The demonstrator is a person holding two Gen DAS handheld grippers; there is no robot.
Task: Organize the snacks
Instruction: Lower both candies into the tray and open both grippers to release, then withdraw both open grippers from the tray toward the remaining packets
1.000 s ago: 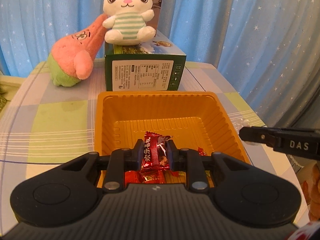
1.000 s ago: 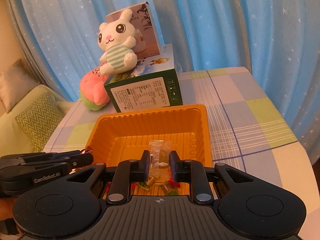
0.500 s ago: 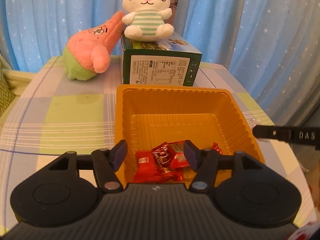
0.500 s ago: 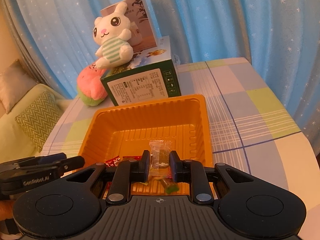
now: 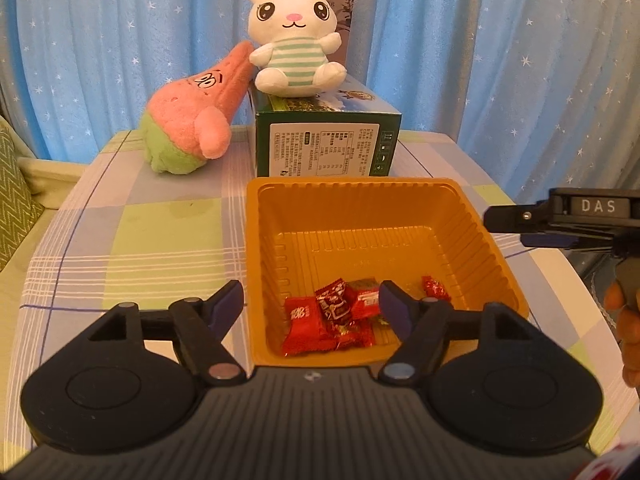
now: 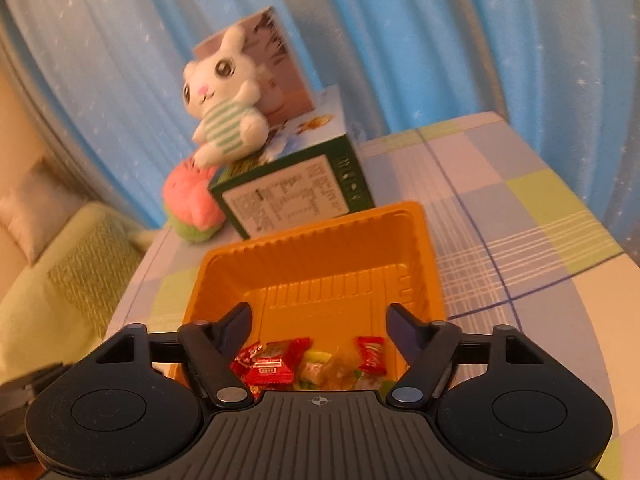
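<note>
An orange plastic tray [image 5: 372, 200] stands on the checked table, also in the right wrist view [image 6: 320, 236]. Several red-wrapped snacks [image 5: 332, 316] lie at its near end. The right wrist view shows the red snacks [image 6: 268, 364] beside clear and green wrapped candies [image 6: 336, 368]. My left gripper [image 5: 312, 304] is open and empty over the tray's near edge. My right gripper [image 6: 320, 324] is open and empty over the near end of the tray; it also shows at the right of the left wrist view [image 5: 560, 220].
A green box [image 5: 326, 140] stands just behind the tray with a white rabbit plush [image 5: 296, 40] on top. A pink and green plush [image 5: 192, 120] leans to its left. Blue star curtains hang behind. A green sofa [image 6: 52, 288] is left of the table.
Both grippers opened. The left let go of a red snack and the right let go of a clear candy; both now lie in the tray. The right view has tilted.
</note>
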